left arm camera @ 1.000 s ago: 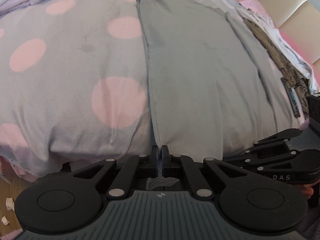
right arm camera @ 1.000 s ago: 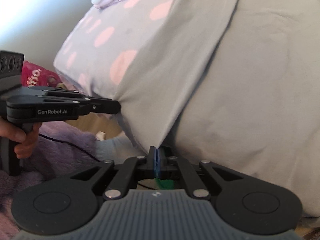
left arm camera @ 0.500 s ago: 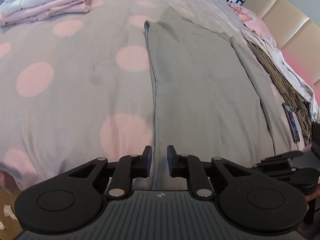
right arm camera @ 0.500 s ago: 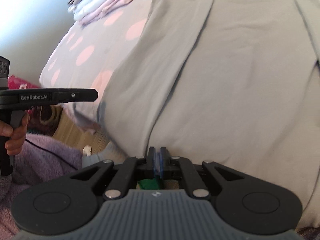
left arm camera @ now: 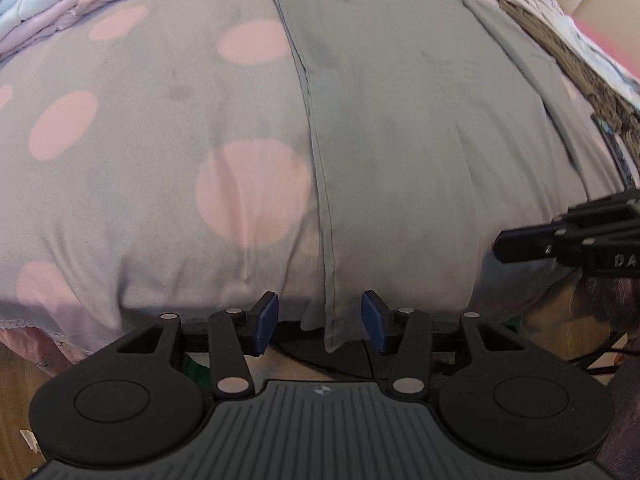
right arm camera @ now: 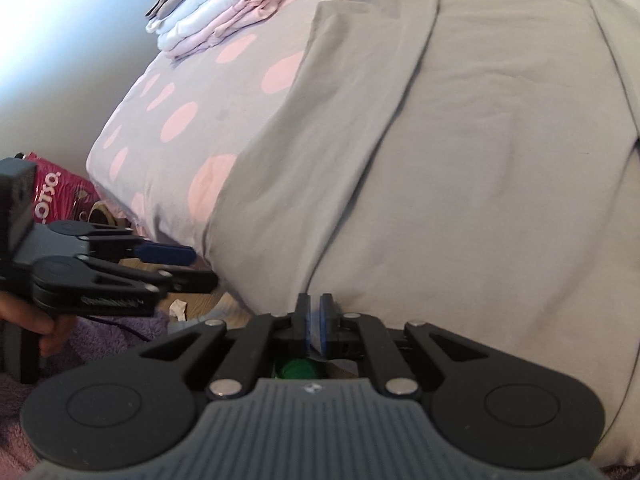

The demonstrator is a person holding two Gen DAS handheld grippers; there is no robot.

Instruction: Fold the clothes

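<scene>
The left gripper (left arm camera: 319, 323) is spread wide, its blue pads either side of the grey garment's (left arm camera: 400, 140) hanging corner without touching it; half a second ago it was only slightly parted, and a second ago clamped on that hem. The right gripper (right arm camera: 314, 322) stays nearly closed, a thin gap showing, at the garment's (right arm camera: 480, 160) near edge. The garment lies flat on the polka-dot duvet (left arm camera: 140, 140), well apart from the folded stack (right arm camera: 224, 20).

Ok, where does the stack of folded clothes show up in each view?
Left wrist: stack in the top left corner, on the duvet.
Right wrist: stack at upper left, near the wall.
Shared landmark: the grey garment's left edge, over the pink-spotted duvet.
</scene>
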